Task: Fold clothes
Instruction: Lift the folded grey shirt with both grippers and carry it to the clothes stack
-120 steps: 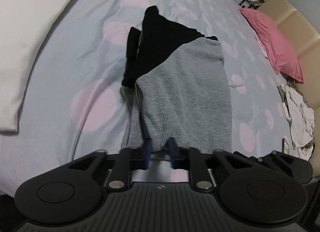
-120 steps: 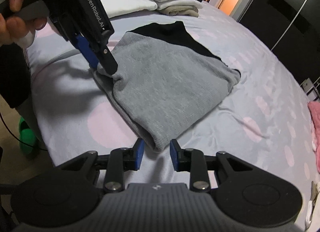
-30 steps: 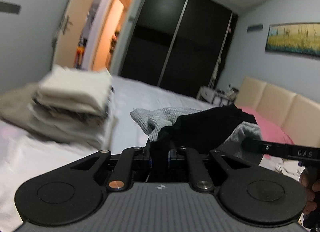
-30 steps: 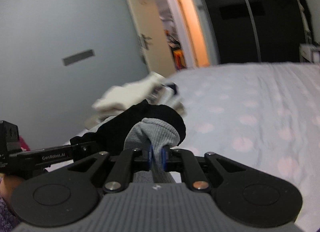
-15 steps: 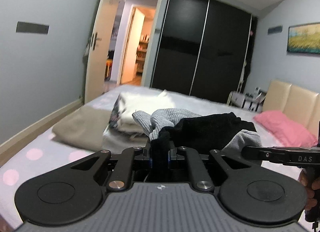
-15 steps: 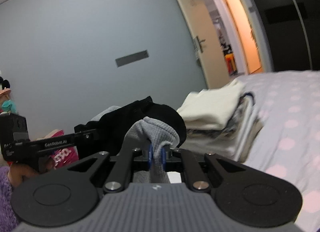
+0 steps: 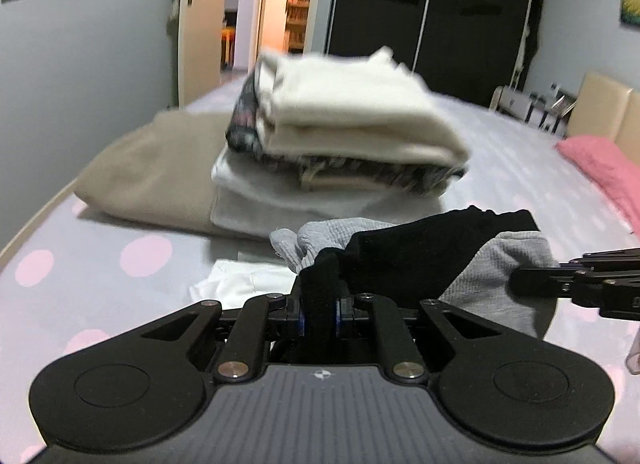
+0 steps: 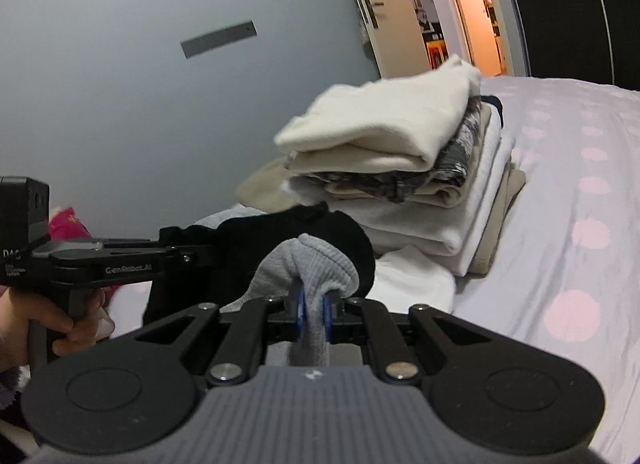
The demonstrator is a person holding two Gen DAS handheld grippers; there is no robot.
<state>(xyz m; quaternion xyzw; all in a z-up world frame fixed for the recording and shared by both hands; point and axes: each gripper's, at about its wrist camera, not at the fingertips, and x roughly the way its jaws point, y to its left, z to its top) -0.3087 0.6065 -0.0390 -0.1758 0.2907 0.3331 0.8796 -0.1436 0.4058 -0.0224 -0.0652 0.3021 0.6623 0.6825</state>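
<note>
Bedroom, polka-dot bed [image 8: 580, 224]: a grey-and-black garment [image 7: 420, 252], soft, light and limp, hangs bunched between the left tool [image 7: 320, 310] and right tool [image 8: 314, 310], each clamped on an edge, just before a folded stack [image 8: 400, 152].

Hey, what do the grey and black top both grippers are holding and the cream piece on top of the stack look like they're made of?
The grey and black top looks like a soft, matte ribbed knit, likely cotton or a blend: fine ridges show on the grey part, and it bunches limply. The cream piece looks like a thick, fuzzy, matte fabric, perhaps fleece or brushed knit; blur hides its weave.
</note>
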